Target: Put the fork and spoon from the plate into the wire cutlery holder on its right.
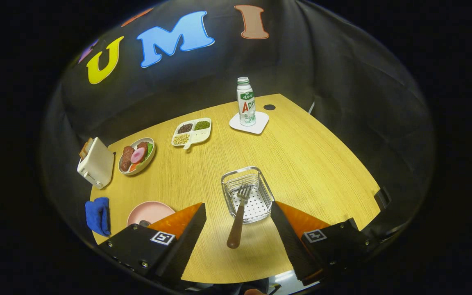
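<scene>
Tongs (238, 229) wide open, empty, above table, fork (239, 217) betw. fingers, tines in wire holder (247, 192).

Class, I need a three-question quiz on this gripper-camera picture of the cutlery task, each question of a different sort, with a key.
1. True or false: the brown-handled metal fork lies flat on the round pink plate.
2. Multiple choice: the gripper fingers are A) pressed on the fork, B) spread apart with the fork's handle between them, untouched, C) shut on the blue cloth.
3. Fill in: the capped white drink bottle stands on a white square ____.

Key
1. False: its tines rest inside the silver wire cutlery holder, its handle sticking out over the rim.
2. B
3. coaster
</scene>
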